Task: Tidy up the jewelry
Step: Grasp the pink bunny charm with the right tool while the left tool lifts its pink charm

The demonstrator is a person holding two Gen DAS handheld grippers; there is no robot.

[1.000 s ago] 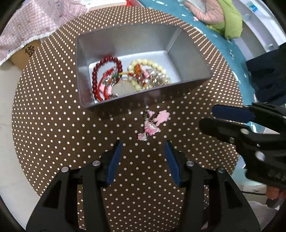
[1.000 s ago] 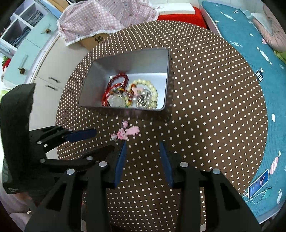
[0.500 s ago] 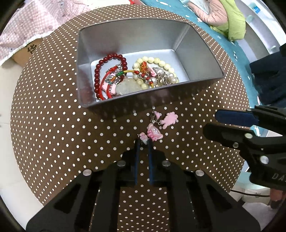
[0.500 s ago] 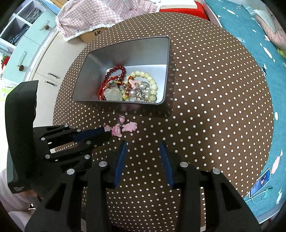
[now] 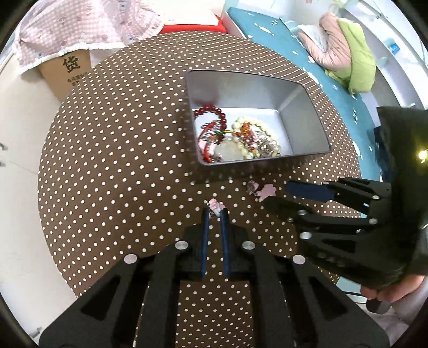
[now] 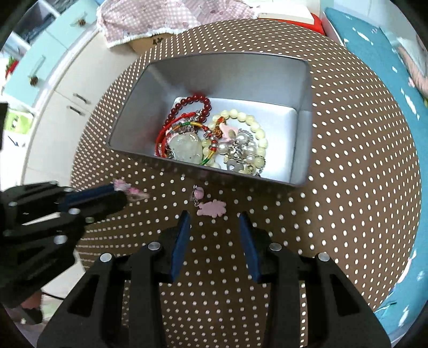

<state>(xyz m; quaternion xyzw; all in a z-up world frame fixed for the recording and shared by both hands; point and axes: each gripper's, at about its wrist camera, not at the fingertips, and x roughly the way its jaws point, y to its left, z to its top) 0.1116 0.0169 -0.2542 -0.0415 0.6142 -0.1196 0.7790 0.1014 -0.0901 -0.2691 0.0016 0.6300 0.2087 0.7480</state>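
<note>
Near the counter's (image 5: pixel 112 160) front edge, left gripper (image 5: pixel 214 211) fingers pinch a small pink charm (image 5: pixel 215 205): light, dangly; right gripper (image 6: pixel 214 222) fingers open over the flat pink charm piece (image 6: pixel 211 208).

Black hand-held gripper (image 6: pixel 214 224), blue pads (image 6: pixel 180 242), silver screws

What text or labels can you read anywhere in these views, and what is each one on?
"货": large black character on the side of the cardboard box beyond the table, left wrist view.
Smaller black print just under it on the same box: too small to read.
Black marks on the cardboard box's edge, partly under the pink checked cloth, right wrist view: not legible.
No text shows on the silver tin or the jewelry.
</note>
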